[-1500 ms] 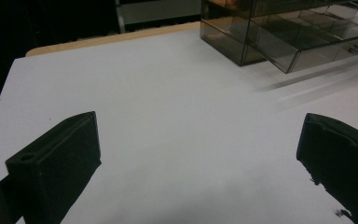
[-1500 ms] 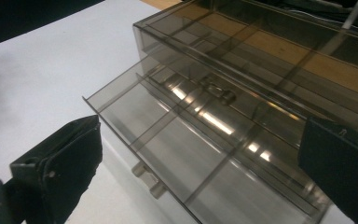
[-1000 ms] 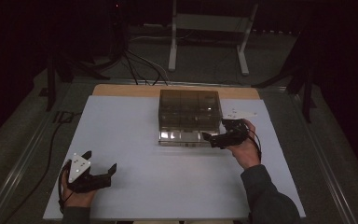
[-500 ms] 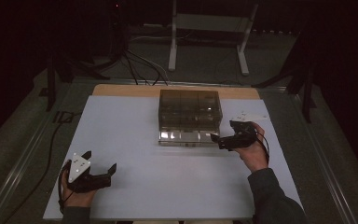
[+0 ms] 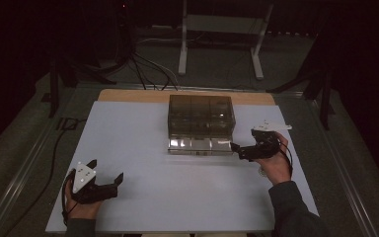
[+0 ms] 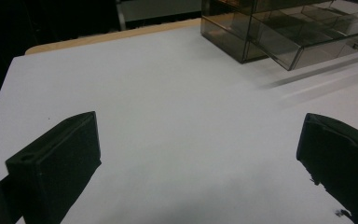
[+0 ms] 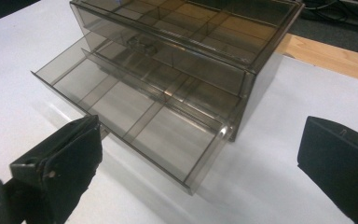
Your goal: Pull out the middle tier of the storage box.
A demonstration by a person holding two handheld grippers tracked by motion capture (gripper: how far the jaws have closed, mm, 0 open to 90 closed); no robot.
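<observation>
Black jaws of the right gripper (image 5: 238, 147): set wide apart, nothing between them, tips pointing at the near right corner of the pulled-out drawer (image 7: 135, 116). In the right gripper view one jaw stands just beside the drawer's front edge; whether it touches cannot be told. The other jaw hangs over bare white table sheet (image 5: 128, 143).

Right hand (image 5: 275, 165): wrapped round the gripper body, grey three-cornered plate on top, dark sleeve trailing toward the near table edge.

Drawer: smoky clear plastic, lowest level, drawn out toward the person, split into compartments by thin dividers; compartments look bare.

Drawer cabinet (image 5: 201, 114): smoky translucent plastic, stands at table centre toward the far side; upper drawer shut, with a small clear item inside, too blurred to name.

Left gripper (image 5: 106, 173): jaws spread wide, clamping nothing, low over the sheet at the near left, well apart from the cabinet. Left hand (image 5: 81, 205) holds it.

Table sheet: white, laid over a wooden board (image 5: 128, 95) showing along the far edge.
</observation>
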